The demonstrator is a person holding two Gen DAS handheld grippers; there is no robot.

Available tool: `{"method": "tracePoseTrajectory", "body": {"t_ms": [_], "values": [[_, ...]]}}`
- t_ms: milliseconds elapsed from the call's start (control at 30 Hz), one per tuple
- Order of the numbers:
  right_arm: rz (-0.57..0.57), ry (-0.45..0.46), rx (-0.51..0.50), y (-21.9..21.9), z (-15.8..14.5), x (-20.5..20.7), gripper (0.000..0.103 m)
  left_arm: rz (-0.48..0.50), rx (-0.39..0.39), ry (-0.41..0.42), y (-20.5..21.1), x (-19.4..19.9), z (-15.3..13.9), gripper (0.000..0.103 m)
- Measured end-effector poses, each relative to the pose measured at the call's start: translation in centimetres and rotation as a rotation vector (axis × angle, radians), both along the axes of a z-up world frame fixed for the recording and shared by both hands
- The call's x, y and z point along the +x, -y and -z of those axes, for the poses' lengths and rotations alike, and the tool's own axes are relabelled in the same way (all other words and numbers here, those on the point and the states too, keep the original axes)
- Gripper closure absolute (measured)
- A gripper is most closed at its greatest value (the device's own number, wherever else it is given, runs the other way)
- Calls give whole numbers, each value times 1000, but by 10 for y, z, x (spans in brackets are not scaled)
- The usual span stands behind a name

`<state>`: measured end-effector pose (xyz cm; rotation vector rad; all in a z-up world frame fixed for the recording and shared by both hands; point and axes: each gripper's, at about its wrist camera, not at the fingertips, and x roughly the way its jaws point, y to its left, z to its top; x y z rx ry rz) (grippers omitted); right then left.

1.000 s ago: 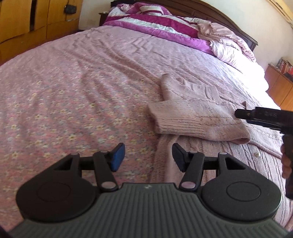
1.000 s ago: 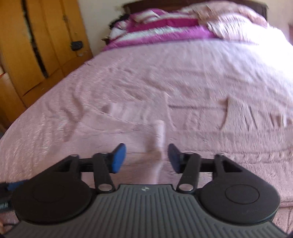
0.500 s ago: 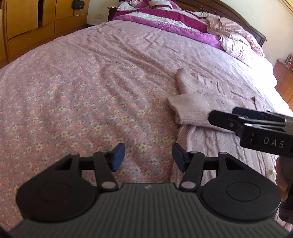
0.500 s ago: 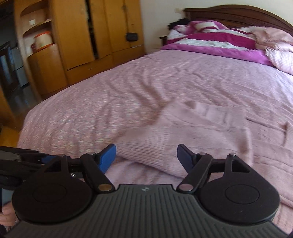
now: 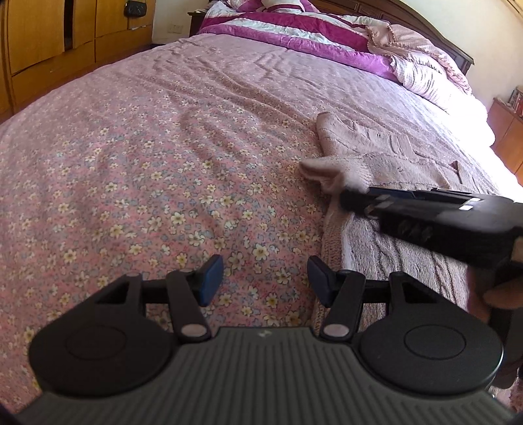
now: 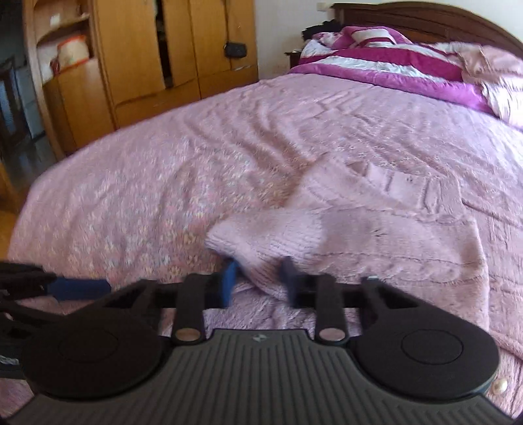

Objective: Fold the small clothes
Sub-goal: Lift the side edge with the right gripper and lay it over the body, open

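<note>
Left wrist view: left gripper (image 5: 261, 278), fingers apart, nothing between them, held above the floral bedspread (image 5: 147, 163) beside the near left edge of the pink knitted sweater (image 5: 392, 163). Sweater lies on the right half of the bed, its sleeve cuff (image 5: 327, 170) folded across the body. Right gripper (image 5: 353, 199) enters from the right edge, its tip at the cuff. Striped quilt (image 5: 294, 29) at the head of the bed; wooden wardrobe (image 5: 49, 39) beyond the left edge.

Right wrist view: right gripper (image 6: 258, 281), blurred, fingers drawn in against the cuff (image 6: 261, 245), clamped on it. Sweater body (image 6: 408, 245) spreads right. Left gripper (image 6: 78, 287) at the left edge.
</note>
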<state>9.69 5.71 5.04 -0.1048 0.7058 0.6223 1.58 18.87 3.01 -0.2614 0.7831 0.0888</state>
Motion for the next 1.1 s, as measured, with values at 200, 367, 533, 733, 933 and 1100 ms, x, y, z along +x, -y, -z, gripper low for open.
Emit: {"method": "tracePoseTrajectory", "body": {"t_ms": [200, 367, 533, 733, 933, 1100], "values": [[71, 87, 93, 34, -35, 3, 94, -1, -3, -8, 1, 9, -5, 44], [149, 151, 138, 72, -66, 11, 94, 31, 32, 25, 11, 18, -16, 44], [231, 206, 133, 115, -87, 16, 95, 78, 37, 84, 25, 38, -30, 44], [372, 270, 131, 180, -100, 17, 95, 159, 56, 140, 50, 75, -34, 44], [508, 311, 41, 237, -91, 17, 95, 197, 120, 151, 77, 104, -21, 44], [598, 294, -30, 275, -60, 12, 95, 188, 149, 119, 87, 113, -7, 44]]}}
